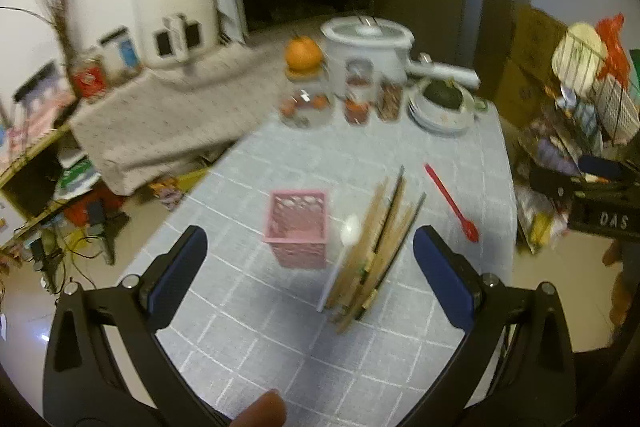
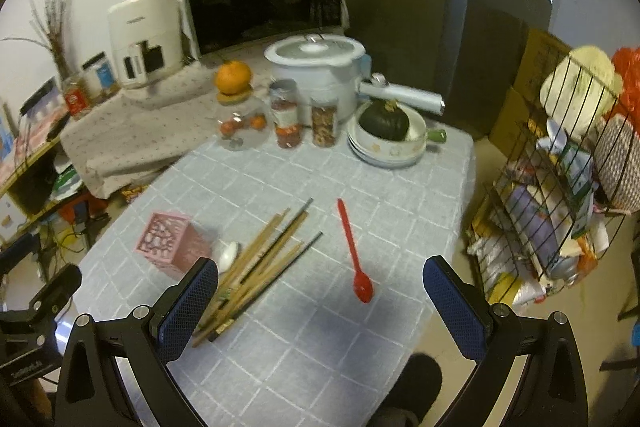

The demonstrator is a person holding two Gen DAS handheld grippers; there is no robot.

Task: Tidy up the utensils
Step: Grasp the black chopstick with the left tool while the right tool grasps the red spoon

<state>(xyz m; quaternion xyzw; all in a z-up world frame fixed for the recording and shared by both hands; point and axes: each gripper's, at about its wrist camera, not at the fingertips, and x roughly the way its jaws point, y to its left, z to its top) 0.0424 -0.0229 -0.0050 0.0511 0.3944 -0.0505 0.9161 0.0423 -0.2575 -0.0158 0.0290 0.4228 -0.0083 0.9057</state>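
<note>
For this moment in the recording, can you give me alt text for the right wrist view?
The open right gripper hovers empty over a grey checked tablecloth, with a red plastic spoon lying between its fingers. To the left lie a bundle of chopsticks, a white spoon and a pink basket.

Against the back wall: black-doored microwave [image 2: 264,3] under patterned cloth, cream air fryer [image 2: 144,35] beside it. On grey checked tablecloth [image 2: 320,339]: white lidded cooker pot [image 2: 316,67], orange fruit [image 2: 233,77] atop clear jar, dark green squash [image 2: 384,123] in stacked bowls. Right: black wire rack [image 2: 560,195], crammed.
</note>
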